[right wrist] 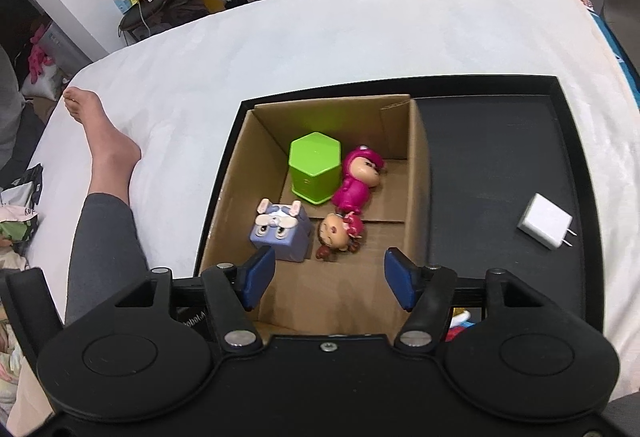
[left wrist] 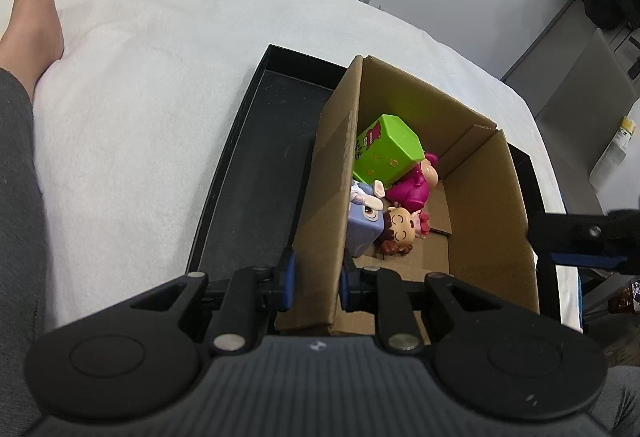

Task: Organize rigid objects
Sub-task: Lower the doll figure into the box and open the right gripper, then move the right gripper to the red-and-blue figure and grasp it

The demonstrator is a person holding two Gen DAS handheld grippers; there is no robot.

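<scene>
Left gripper (left wrist: 316, 283): jaws clamped on the near-left wall of the cardboard box (right wrist: 416, 173), steadying it. Right gripper (right wrist: 327, 283): jaws apart, nothing between them, hanging over the box's near end.

Judgement: next item is probably the white charger (right wrist: 545, 222), alone on the black tray (right wrist: 576, 141) right of the box. Take it across its flat sides, clear of the prongs, and keep the left clamp steady so the box doesn't skid.

Inside, near to far: purple rabbit cube (right wrist: 280, 231) touching the brown-haired doll (right wrist: 338, 233), then the pink figure (right wrist: 358, 179) lying beside the upright green hexagonal container (right wrist: 315, 167). All hard, glossy plastic. Tray sits on the white bed (right wrist: 320, 37).
</scene>
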